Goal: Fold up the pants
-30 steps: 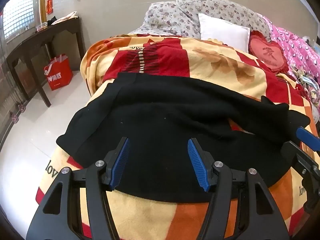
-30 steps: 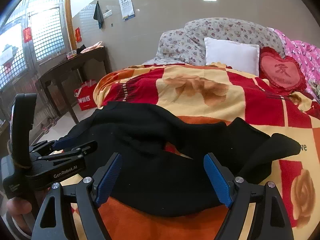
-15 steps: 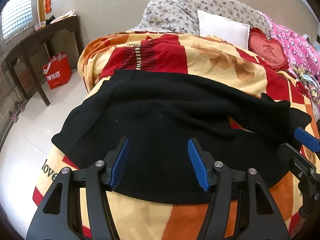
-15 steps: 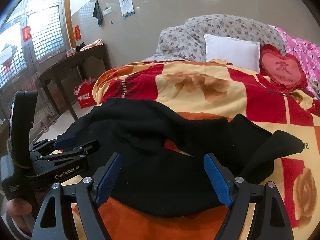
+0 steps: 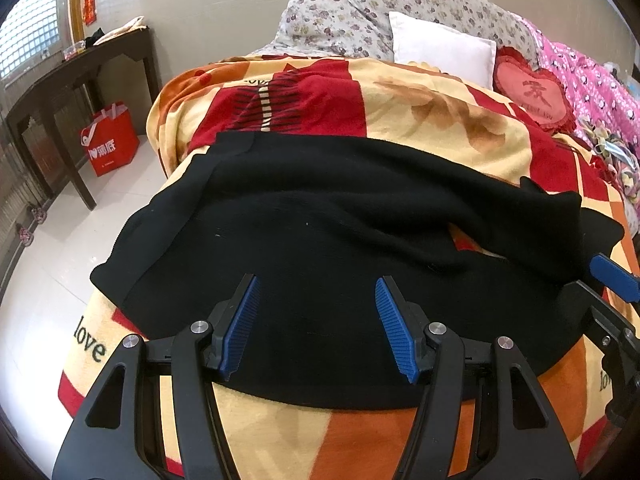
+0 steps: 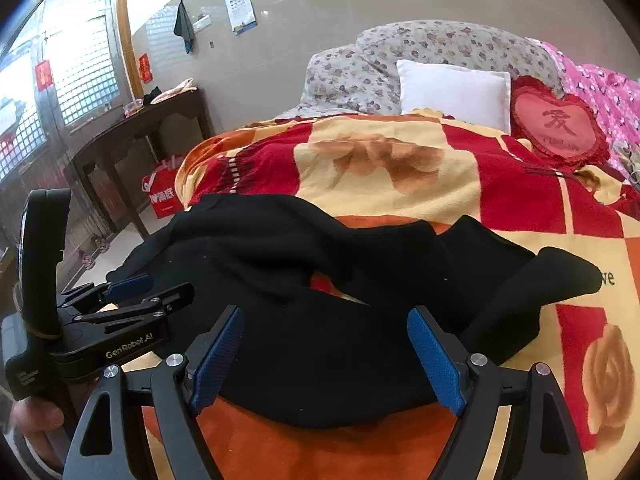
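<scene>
Black pants (image 5: 320, 224) lie crumpled across the near end of a bed, on a red, yellow and orange blanket (image 5: 420, 120). In the right wrist view the same pants (image 6: 312, 340) bunch up, one leg end sticking out at the right. My left gripper (image 5: 318, 300) hovers over the near hem with its blue pads wide apart and nothing between them. My right gripper (image 6: 326, 328) is open too, above the pants' near edge. The left gripper (image 6: 124, 292) also shows at the left of the right wrist view, a hand (image 6: 36, 416) holding it. The right gripper's blue fingertip (image 5: 614, 278) shows at the left view's right edge.
Floral pillows (image 5: 360, 20), a white pillow (image 5: 440, 54), a red heart cushion (image 5: 534, 98) and a pink quilt (image 5: 592, 84) sit at the bed's head. Left of the bed are a dark wooden table (image 5: 80, 76), a red bag (image 5: 110, 144) and white floor (image 5: 52, 272).
The view over the pants has shifted very slightly. Both grippers stay open above the near hem; the pants lie as before.
</scene>
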`<state>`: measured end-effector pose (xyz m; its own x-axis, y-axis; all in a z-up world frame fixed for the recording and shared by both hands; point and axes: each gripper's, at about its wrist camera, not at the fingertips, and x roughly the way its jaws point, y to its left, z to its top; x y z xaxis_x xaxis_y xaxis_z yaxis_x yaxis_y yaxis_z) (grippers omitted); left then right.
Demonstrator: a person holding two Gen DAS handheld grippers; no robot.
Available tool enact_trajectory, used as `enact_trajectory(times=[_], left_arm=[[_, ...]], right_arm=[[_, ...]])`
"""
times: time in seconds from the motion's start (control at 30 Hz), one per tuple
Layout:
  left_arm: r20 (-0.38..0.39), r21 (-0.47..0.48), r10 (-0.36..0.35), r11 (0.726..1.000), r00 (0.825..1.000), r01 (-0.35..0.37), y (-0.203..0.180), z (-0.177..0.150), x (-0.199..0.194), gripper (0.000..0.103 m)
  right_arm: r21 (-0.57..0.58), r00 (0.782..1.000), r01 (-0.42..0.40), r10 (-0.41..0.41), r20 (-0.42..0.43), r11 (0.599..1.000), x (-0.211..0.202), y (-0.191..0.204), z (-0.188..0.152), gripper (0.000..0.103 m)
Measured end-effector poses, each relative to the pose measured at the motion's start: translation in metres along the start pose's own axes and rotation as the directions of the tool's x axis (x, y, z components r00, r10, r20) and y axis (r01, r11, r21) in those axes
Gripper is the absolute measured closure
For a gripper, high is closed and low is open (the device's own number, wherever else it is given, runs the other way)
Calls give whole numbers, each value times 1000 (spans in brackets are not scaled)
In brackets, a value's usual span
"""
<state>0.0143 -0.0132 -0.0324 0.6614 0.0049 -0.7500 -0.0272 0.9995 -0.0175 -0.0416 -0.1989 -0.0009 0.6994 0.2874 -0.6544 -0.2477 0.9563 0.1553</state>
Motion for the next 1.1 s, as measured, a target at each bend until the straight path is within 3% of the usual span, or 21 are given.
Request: enact_trajectory(times=[0.47, 0.77, 0.93, 1.1], left_arm=[[-4, 22, -9, 1000, 1000, 9, -10, 1, 0, 43], [-13, 59, -33, 998, 999, 34, -28, 9, 5, 43], [-29, 90, -32, 995, 999, 34, -42, 17, 14, 43], [-54, 105, -39, 994, 998, 45, -55, 30, 27, 43]], right_arm=[[20, 1000, 12, -12, -1, 1000, -1, -13, -1, 21], [39, 998, 65, -64, -14, 997, -5, -37, 1, 21], [98, 999, 7, -2, -51, 995, 7, -57, 8, 21], [68, 995, 65, -59, -82, 996, 24, -71, 22, 22]])
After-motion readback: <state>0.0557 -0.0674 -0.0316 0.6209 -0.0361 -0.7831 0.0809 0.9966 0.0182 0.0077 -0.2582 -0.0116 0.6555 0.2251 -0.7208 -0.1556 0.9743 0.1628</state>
